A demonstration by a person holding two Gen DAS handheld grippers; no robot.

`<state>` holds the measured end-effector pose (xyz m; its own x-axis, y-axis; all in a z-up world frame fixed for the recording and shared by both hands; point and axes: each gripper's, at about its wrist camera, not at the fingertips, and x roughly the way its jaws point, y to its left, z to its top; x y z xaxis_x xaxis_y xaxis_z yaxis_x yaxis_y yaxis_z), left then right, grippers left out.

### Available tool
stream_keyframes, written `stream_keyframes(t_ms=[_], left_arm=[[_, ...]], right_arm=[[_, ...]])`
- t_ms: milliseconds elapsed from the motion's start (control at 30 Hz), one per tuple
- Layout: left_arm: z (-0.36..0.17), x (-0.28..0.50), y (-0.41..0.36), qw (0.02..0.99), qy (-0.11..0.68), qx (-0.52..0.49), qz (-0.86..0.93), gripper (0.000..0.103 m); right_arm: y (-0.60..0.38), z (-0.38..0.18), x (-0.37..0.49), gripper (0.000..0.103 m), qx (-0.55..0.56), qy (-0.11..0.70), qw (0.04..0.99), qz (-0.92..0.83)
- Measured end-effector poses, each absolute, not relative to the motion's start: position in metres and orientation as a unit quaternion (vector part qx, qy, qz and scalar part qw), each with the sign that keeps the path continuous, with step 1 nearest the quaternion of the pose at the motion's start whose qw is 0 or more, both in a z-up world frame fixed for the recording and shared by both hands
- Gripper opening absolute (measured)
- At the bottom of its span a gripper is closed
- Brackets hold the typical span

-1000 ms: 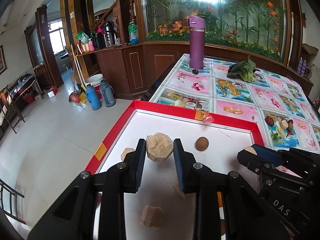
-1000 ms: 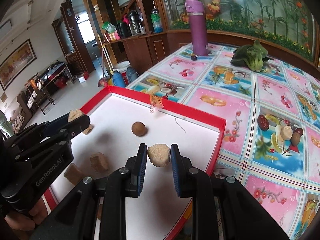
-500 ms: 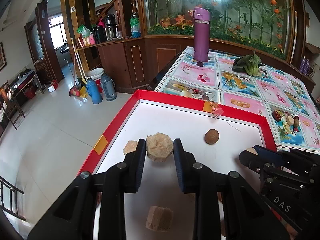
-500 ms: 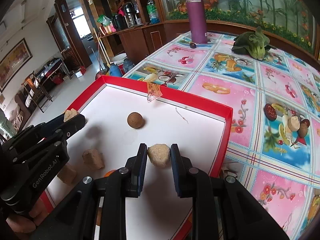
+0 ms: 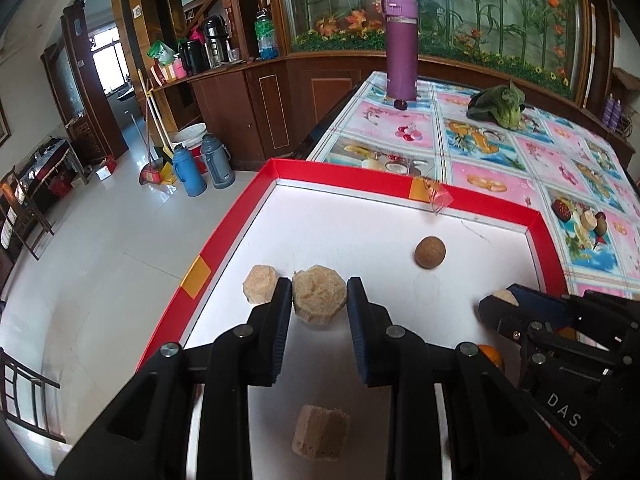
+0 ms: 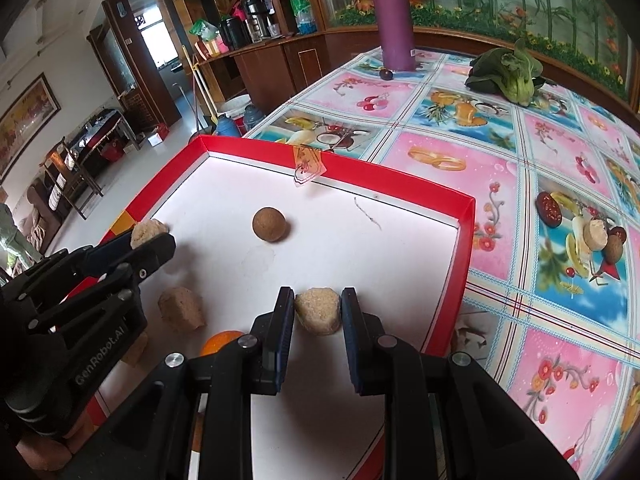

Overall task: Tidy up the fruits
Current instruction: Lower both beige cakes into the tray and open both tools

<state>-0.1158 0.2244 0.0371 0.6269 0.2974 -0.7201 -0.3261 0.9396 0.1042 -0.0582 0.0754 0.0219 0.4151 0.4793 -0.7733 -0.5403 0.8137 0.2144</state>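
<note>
A red-rimmed white tray (image 5: 472, 200) (image 6: 400, 178) lies on the table. My left gripper (image 5: 319, 300) is shut on a tan faceted chunk (image 5: 319, 300), held above the tray's left side; in the right wrist view that gripper (image 6: 150, 236) shows at the left. My right gripper (image 6: 318, 310) is shut on a smaller tan chunk (image 6: 318, 310), over the tray's near right part. A brown ball (image 5: 429, 253) (image 6: 269, 224) rests mid-tray. Loose tan chunks (image 5: 260, 289) (image 5: 319, 432) (image 6: 181, 309) and an orange fruit (image 6: 221, 341) (image 5: 490, 354) also lie in the tray.
A purple flask (image 5: 401, 46) (image 6: 391, 16) stands at the table's far end, with a small dark fruit (image 6: 386, 75) at its foot. Leafy greens (image 5: 500, 106) (image 6: 508, 76) lie on the patterned cloth. Peeling tape (image 6: 308, 166) hangs on the tray's far rim. Floor drops off left.
Both grippers have pulled back and up a little, each keeping its chunk. More of the tray shows; the orange fruit has come into sight.
</note>
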Motion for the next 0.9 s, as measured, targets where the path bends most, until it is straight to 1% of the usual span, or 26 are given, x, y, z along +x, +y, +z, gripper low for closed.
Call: stream_keyframes(t_ms=[400,433,467,500,533,567,733,900], left_arm=[[0.025,-0.107,0.221,0.882,0.438,0.003,0.172,0.031],[0.026,-0.108,0.222,0.882,0.438,0.002,0.174,0.036],[0.027,-0.108,0.223,0.882,0.437,0.001,0.177,0.046],[0.026,-0.107,0.223,0.88,0.441,-0.001,0.176,0.053],[0.026,-0.107,0.224,0.879,0.445,-0.005,0.173,0.068],[0.026,-0.107,0.225,0.879,0.446,-0.009,0.17,0.075],[0.032,-0.112,0.225,0.882,0.437,-0.011,0.177,0.075],[0.044,-0.117,0.226,0.887,0.424,-0.015,0.183,0.075]], right_arm=[[0.08,0.02,-0.057,0.023,-0.048,0.451,0.838,0.303],[0.08,0.02,-0.057,0.023,-0.05,0.453,0.837,0.304],[0.08,0.02,-0.057,0.024,-0.051,0.454,0.835,0.306],[0.079,0.02,-0.057,0.025,-0.049,0.455,0.834,0.309],[0.078,0.021,-0.057,0.027,-0.045,0.457,0.832,0.311],[0.075,0.022,-0.056,0.029,-0.037,0.457,0.832,0.312],[0.046,0.035,-0.051,0.03,0.014,0.431,0.845,0.317],[0.007,0.042,-0.042,0.032,0.032,0.41,0.864,0.289]])
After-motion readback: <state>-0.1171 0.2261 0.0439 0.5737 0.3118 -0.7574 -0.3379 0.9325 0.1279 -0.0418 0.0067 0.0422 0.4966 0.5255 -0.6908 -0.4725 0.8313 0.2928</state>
